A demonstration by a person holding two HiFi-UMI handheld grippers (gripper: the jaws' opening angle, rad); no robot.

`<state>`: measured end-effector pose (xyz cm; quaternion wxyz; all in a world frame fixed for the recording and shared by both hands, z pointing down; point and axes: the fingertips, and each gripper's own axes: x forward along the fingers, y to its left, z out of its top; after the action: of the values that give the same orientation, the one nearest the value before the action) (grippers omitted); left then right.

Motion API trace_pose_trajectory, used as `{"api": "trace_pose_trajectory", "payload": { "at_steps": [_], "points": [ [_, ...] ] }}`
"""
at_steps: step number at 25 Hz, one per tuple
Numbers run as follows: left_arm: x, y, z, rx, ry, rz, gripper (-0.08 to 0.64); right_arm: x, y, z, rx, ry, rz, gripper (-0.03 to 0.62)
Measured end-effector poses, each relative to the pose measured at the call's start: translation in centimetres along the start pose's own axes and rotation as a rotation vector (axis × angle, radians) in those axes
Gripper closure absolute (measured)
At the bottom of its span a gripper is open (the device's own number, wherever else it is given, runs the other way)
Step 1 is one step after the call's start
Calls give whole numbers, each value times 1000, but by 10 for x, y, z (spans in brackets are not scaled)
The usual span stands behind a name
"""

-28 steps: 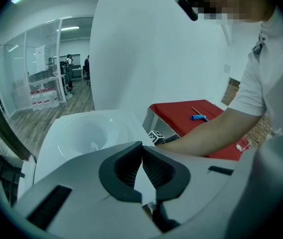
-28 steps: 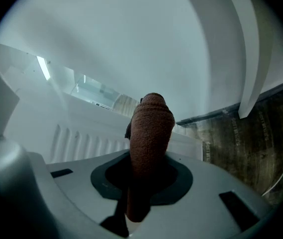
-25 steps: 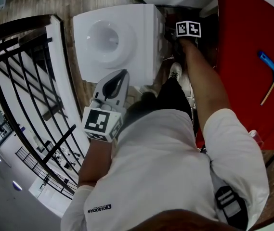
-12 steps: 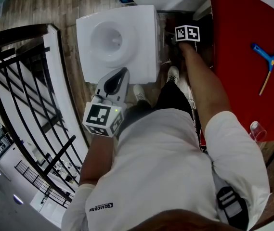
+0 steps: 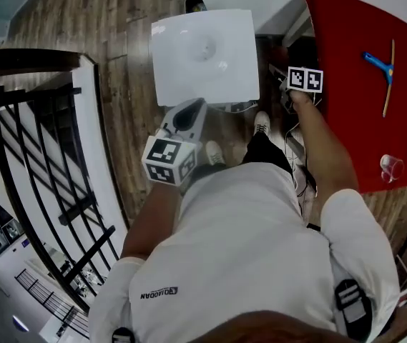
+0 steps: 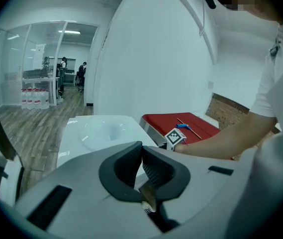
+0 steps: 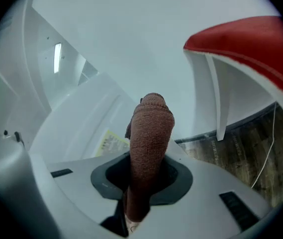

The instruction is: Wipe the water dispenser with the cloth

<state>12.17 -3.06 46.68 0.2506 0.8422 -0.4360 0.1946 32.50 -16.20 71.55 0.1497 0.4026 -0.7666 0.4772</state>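
My right gripper (image 7: 148, 166) has its fingers pinching the brown cloth (image 7: 150, 128) just beside the white dispenser (image 5: 203, 56); whether they touch I cannot tell. The head view shows only its marker cube (image 5: 305, 79). My left gripper (image 6: 141, 152) hangs near the dispenser's front, fingers pressed together, empty.

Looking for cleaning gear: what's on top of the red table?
A blue-headed tool with a thin stick, and a clear cup near the edge. The person's arm covers part of the table's near edge.
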Motion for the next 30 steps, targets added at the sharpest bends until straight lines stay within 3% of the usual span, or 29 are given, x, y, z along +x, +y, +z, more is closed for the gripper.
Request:
{"api": "trace_pose_trajectory", "payload": {
  "at_steps": [5,9,13,15,19,24,28,30],
  "points": [
    [-41,-2,-12,3,-39,-85,559,-81,74,4,23,-211,38,521],
    [-66,5,-30,22,-47,-132,560,-149,164,-7,66,-399,166,520],
    [-87,13,-44,29,-50,-156,560,-192,254,-38,70,-489,262,520],
    [-98,11,-42,25,-66,-163,560,-201,290,-55,23,-476,269,520],
    [-112,-2,-32,6,-132,-161,560,-202,346,-81,-163,-392,281,520],
    [-135,-32,-45,0,-150,-138,560,-215,392,-103,-247,-315,382,520],
    [-156,-51,-56,13,-168,-74,560,-245,401,-122,-457,-250,316,520],
    [-167,-64,-58,-7,-196,-38,560,-266,396,-131,-506,-242,294,520]
  ]
}}
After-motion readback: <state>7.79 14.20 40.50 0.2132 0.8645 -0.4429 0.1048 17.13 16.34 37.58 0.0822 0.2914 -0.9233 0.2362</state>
